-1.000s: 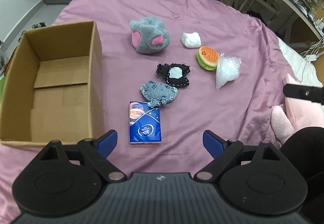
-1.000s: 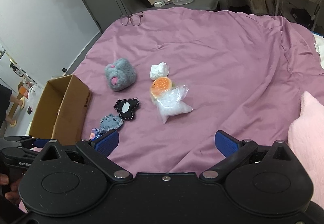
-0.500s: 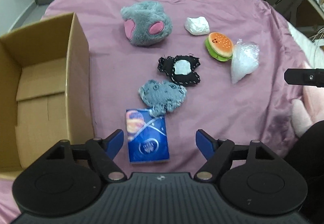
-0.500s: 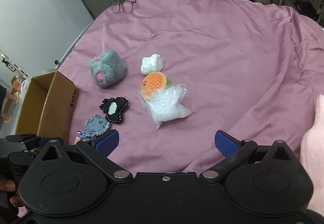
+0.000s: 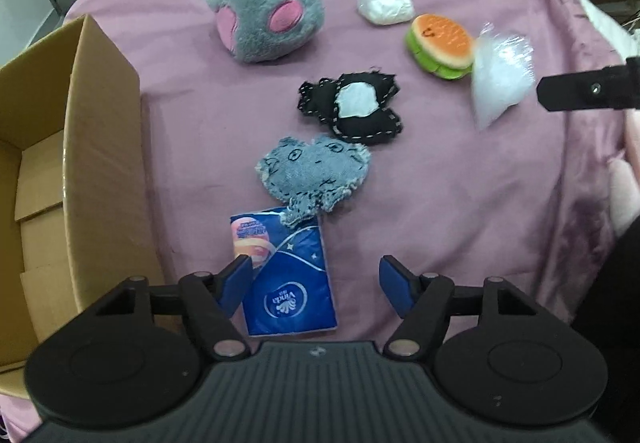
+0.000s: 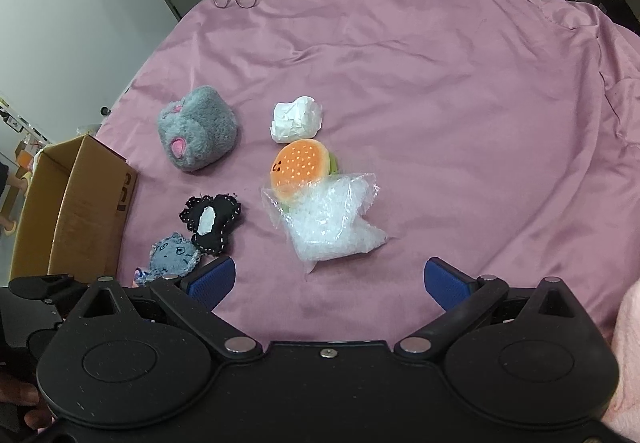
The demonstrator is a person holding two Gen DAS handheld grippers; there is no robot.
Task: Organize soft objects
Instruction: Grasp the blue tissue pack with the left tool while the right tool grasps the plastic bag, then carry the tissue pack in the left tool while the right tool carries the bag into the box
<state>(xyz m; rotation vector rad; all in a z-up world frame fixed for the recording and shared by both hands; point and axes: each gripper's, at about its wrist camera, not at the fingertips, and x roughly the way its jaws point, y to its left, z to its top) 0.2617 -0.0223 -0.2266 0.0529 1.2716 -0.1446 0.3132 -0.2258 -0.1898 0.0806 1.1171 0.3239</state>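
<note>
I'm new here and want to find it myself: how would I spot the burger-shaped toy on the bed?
Start at the cardboard box on the purple bedspread and look across the scattered soft things. The burger toy lies between a crumpled white wad and a clear plastic bag that overlaps it. It alone is orange, with a green edge.

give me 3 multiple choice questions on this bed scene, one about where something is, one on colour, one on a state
1. What lies partly on the blue tissue pack?
A. the burger toy
B. the grey denim patch toy
C. the glasses

2. What colour are the patches on the grey plush?
A. pink
B. green
C. yellow

3. What is in the cardboard box?
A. the clear bag
B. the black patch toy
C. nothing that shows

Key: 1 B, the grey denim patch toy overlaps the pack's top edge. 2 A, two pink patches show in the left wrist view. 3 C, only bare cardboard shows inside.
</note>
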